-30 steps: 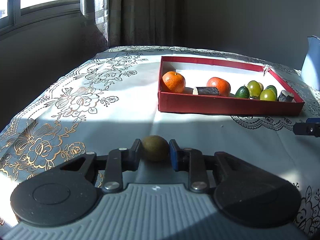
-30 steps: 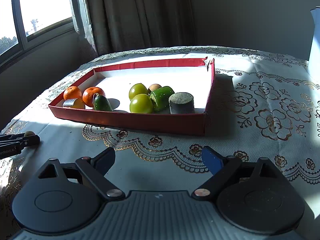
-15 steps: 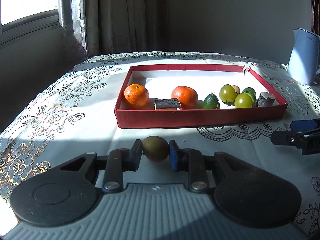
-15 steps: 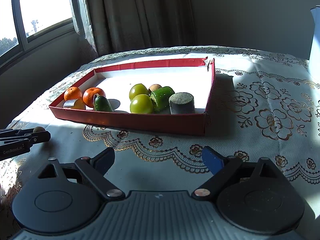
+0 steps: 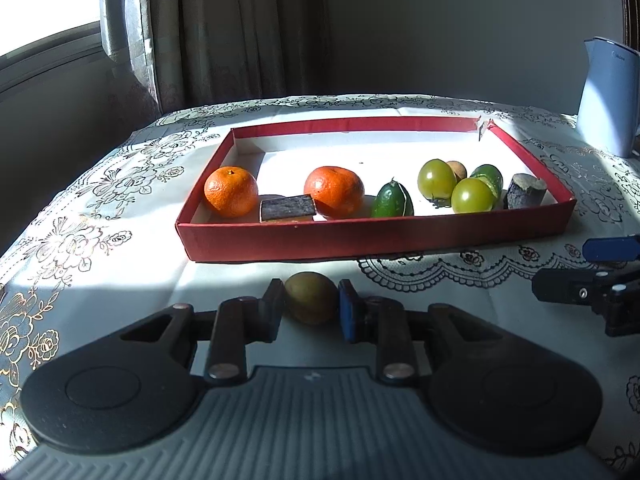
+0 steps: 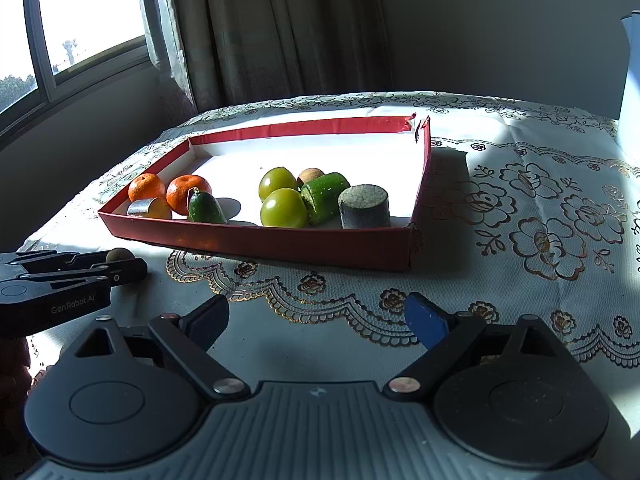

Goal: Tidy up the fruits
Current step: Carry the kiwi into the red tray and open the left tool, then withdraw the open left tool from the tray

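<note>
My left gripper (image 5: 311, 300) is shut on a small brown-green round fruit (image 5: 311, 297), held just in front of the near wall of a red tray (image 5: 360, 236). The tray holds two oranges (image 5: 231, 191), a dark flat piece (image 5: 287, 207), a small cucumber (image 5: 392, 200), two green round fruits (image 5: 472, 195), a brown fruit and a grey stub (image 5: 524, 191). My right gripper (image 6: 316, 320) is open and empty over the tablecloth, in front of the tray (image 6: 280, 240). The left gripper (image 6: 120, 268) with the fruit (image 6: 119, 255) shows at the left of the right wrist view.
A flowered tablecloth (image 6: 540, 220) covers the table. A pale blue kettle (image 5: 608, 96) stands at the far right beyond the tray. A window and curtains (image 6: 248, 32) are behind the table. The right gripper's fingers (image 5: 576, 288) reach in at the right of the left wrist view.
My left gripper has carried the fruit rightward and closer to the tray's near wall. The right gripper has stayed open and nearly still.
</note>
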